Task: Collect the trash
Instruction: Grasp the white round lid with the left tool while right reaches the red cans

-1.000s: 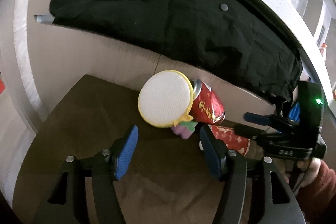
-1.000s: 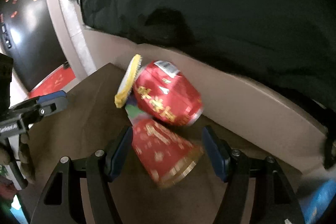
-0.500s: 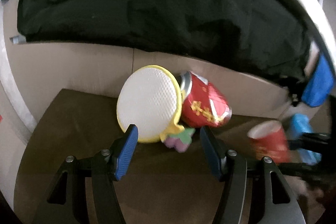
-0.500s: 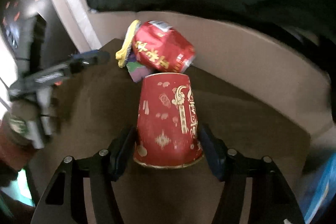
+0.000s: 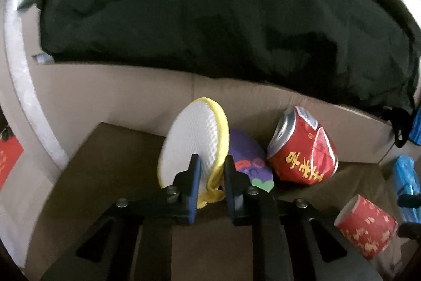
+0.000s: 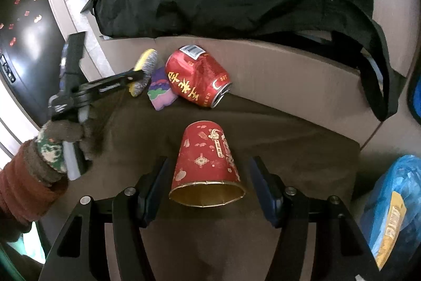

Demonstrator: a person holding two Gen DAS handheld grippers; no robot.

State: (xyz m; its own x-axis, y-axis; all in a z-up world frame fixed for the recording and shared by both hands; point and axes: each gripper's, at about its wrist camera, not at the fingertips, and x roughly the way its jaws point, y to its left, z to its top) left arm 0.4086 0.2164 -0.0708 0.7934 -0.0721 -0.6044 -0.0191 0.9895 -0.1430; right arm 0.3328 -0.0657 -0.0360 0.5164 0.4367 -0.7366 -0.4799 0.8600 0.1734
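Left gripper (image 5: 210, 175) clamped on yellow rim of white mesh pad (image 5: 189, 141), pad upright, just left of dented red can (image 5: 302, 149). Purple wrapper (image 5: 247, 162) wedged between pad and can. Gloved left hand (image 6: 68, 138) reaches in from can's left, gripper angled down. Right gripper (image 6: 208, 186) apart, red paper cup (image 6: 208, 165) lying between fingers, in front of can, pads not touching. Half second back, left jaws wide; now snapped together.

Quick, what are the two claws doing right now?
Left claw: shut on the yellow-rimmed white pad.
Right claw: open, with the red paper cup lying between its fingers, not gripped.
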